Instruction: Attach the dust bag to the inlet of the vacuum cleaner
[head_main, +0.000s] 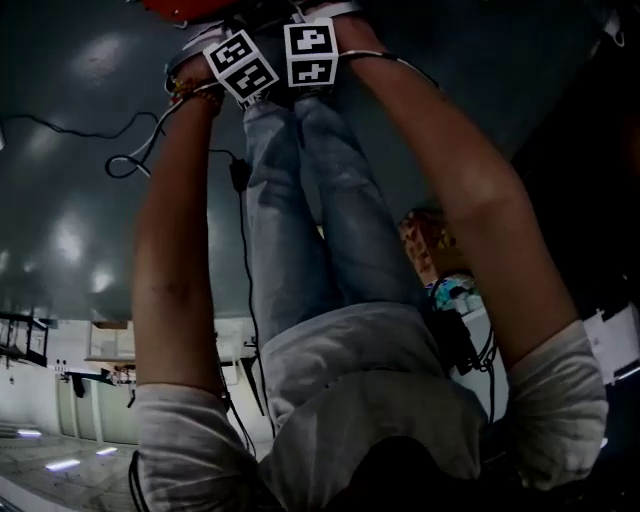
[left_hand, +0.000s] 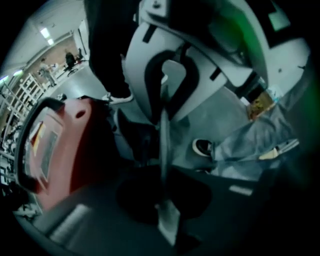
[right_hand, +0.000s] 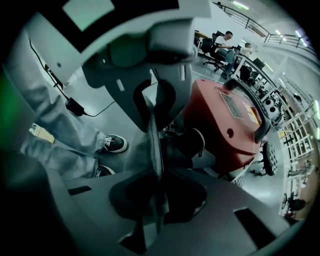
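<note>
Red plastic vacuum cleaner (right_hand: 225, 125) stands just beside my left gripper (left_hand: 164, 200) and right gripper (right_hand: 156, 200); both clamp the thin grey dust bag (right_hand: 152, 132), edge-on.

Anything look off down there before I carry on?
One thing: a loose black cable with its adapter block trails over the grey floor close to the person's black shoe, a possible trip hazard. Nothing else stands out.

Head view: steeply down past both arms (head_main: 175, 250) to jeans (head_main: 300, 200) and floor (head_main: 60, 150). Left gripper view, right gripper view: very close along own jaws, facing each other across edge-on dust bag (left_hand: 164, 140). Shared by both: red vacuum cleaner (right_hand: 225, 125), jeans, floor.
</note>
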